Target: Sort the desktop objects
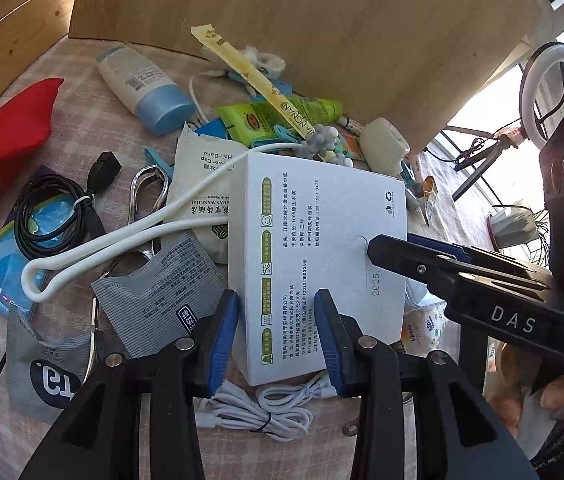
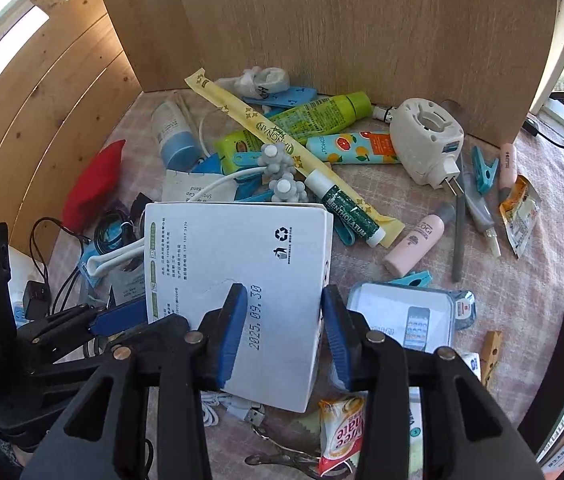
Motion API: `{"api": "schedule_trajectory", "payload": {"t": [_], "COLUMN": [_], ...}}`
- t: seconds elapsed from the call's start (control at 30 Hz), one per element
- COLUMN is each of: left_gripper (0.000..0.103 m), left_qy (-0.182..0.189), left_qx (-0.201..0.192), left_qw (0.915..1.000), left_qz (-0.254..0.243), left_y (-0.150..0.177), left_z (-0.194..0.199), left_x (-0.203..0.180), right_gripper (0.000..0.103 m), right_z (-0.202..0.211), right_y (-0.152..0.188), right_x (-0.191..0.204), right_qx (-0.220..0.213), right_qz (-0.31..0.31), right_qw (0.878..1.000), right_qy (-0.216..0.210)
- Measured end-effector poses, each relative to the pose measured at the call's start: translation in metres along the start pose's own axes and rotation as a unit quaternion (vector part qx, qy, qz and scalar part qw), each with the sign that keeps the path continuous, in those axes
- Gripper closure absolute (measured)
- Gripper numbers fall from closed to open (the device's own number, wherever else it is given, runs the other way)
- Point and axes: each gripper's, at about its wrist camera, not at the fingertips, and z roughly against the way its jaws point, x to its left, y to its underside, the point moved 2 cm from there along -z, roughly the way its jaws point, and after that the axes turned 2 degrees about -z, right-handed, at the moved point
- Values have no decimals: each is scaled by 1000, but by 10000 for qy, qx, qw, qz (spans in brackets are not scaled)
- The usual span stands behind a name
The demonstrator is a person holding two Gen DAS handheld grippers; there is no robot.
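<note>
The white box lies printed face up on the cluttered table, near its front edge, resting partly on a white cable and a grey pouch. The left gripper straddles the box's near left corner, jaws open: 1 blue pad stands off the left edge, the other lies over the top face, so nothing is clamped. The right gripper reaches over the box's right edge with jaws parted; its left pad sits over the date stamp and its right pad is just clear of the side wall. Whether either pad touches the card I cannot tell. Behind the box lie a grey massager, a yellow sachet, a green tube and a blue-capped bottle. Left of it are a red pouch and a coiled black cable. To the right sit a white plug-in device, a pink tube and a clear phone-film case
</note>
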Motion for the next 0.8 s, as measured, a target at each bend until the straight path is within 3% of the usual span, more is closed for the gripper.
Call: {"api": "schedule_trajectory", "payload": {"t": [0.2,0.43,0.8], "left_gripper": [67,67,66], "left_qy": [87,241,496], "left_qx": [-94,-147,70], "left_qw": [9997,9975,9872], "left_qz": [-227,-653,-1517], "left_y": [1,7,37], "left_z": [20,34,22], "left_x": [-13,-60,-184], "right_gripper": [64,64,64], "right_z": [29,79,153], "right_y": [16,48,111], "right_x": [0,-23,-121], "right_qx": [-241,-615,-960], "right_qz": [-254,-721,-1412], "right_qw": [9993,9951,9837], "right_qy": [93,282,571]}}
